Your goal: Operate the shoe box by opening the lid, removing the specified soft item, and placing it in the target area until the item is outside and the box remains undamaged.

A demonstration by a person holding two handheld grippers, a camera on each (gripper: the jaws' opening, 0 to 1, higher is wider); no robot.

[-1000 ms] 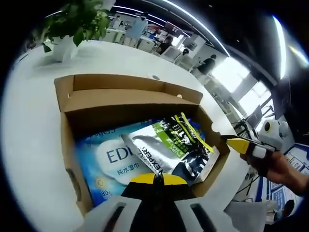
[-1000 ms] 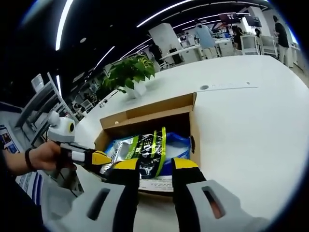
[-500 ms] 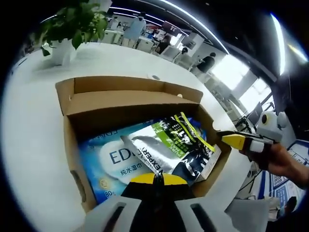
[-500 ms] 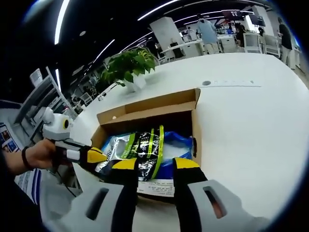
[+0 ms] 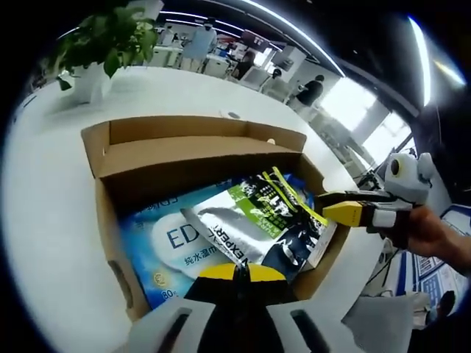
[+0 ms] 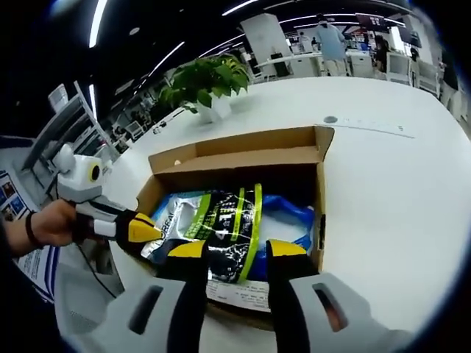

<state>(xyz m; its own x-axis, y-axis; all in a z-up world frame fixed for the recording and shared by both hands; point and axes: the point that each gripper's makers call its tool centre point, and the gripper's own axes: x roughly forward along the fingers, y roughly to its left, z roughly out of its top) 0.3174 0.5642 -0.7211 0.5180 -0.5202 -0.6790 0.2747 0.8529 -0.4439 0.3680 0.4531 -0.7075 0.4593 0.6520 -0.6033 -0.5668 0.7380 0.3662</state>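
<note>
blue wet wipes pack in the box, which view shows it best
The left gripper view: the blue wet wipes pack shows its label beside the black-green pouch. In the right gripper view the pouch covers most of it.

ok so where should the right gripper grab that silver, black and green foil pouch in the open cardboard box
Probably the flat near edge of the silver, black and green foil pouch, coming from above with the right gripper. The pouch lies topmost, on a blue wipes pack, and the open cardboard box walls block any approach from the sides.
</note>
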